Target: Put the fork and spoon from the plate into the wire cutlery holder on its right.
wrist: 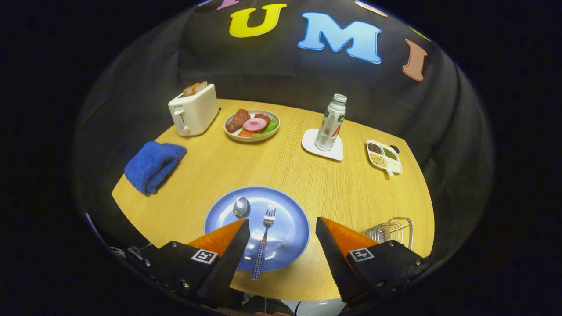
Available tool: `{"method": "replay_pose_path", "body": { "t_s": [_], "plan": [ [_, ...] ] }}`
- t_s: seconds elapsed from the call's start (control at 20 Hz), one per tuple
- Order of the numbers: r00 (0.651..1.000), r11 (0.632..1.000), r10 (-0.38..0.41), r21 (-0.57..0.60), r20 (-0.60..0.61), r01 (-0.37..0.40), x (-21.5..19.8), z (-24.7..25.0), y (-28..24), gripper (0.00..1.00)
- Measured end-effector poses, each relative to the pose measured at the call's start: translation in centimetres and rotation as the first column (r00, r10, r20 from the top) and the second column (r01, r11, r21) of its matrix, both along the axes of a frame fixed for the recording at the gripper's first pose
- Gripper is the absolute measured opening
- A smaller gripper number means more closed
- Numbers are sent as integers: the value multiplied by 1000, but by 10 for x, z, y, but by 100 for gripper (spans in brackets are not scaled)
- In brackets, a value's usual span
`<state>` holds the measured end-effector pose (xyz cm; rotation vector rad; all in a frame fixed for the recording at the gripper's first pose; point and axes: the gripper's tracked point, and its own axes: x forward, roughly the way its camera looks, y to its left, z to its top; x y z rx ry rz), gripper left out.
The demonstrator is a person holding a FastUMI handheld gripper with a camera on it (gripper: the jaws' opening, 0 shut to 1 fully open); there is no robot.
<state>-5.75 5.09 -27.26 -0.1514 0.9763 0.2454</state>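
A: Status of gripper point(283, 228)?
B: Fingers spread wide, holding nothing, poised above the blue plate point(290, 245). Spread probably set to straddle a handle.
A: Location of cutlery?
B: Fork point(264, 239) between the fingers, checked handle overhanging the near rim. Spoon point(240, 206) just left, partly behind the left finger. Wire cutlery holder point(393, 230) right of plate, beyond right finger.

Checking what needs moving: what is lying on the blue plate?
On the blue plate lie a spoon and a fork. The open hand-held gripper hovers above; one finger covers the spoon's handle.
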Motion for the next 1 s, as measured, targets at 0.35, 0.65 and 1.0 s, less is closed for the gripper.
{"method": "replay_pose_path", "body": {
  "t_s": [0.35,0.65,1.0],
  "plan": [
    [990,998,52,-38,-128,-57,-20,-40,3,93],
    [974,993,82,-66,-209,-97,-31,-61,4,85],
    [939,988,85,-93,-333,-123,-39,-78,13,47]
  ]
}}
